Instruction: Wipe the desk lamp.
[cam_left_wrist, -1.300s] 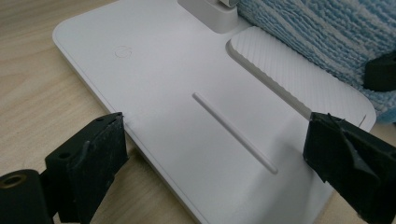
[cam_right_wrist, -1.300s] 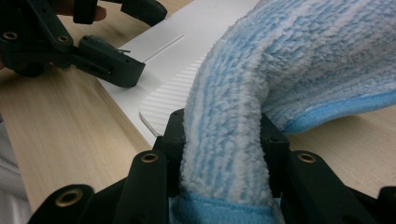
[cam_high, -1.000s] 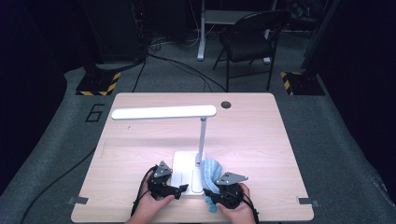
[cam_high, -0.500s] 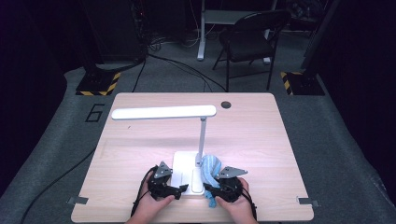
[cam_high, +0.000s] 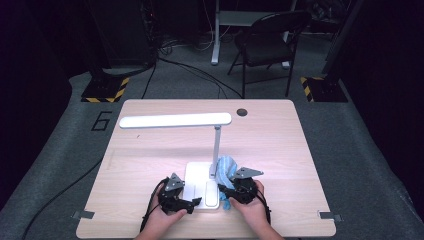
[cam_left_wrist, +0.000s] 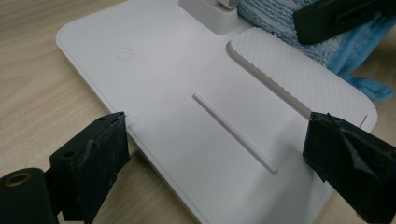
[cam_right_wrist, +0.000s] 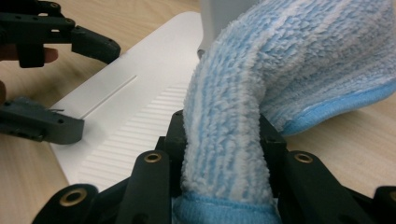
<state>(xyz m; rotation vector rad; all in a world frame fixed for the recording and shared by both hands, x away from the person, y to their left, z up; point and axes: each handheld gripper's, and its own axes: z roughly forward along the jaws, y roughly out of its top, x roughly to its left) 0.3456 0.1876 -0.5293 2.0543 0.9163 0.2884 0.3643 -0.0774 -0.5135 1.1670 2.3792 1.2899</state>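
The right claw (cam_right_wrist: 224, 154) was pinching a folded blue cloth (cam_right_wrist: 289, 70) between its two jaws, and the cloth rose out of the jaws and lay against the foot of the lamp post (cam_high: 216, 150). The left claw (cam_left_wrist: 224, 158) was spread wide, one jaw at each side of the white lamp base (cam_left_wrist: 187, 107), with the pads not pressing on it. The lamp base lay flat on the near middle of the wooden worktop (cam_high: 150, 165). The lamp head (cam_high: 175, 120), a long white bar, pointed to the left, parallel to the far edge of the worktop. The floor (cam_high: 360, 150) was a grey carpet. Behind the worktop stood a dark folding chair (cam_high: 272, 45), and the room was dark.
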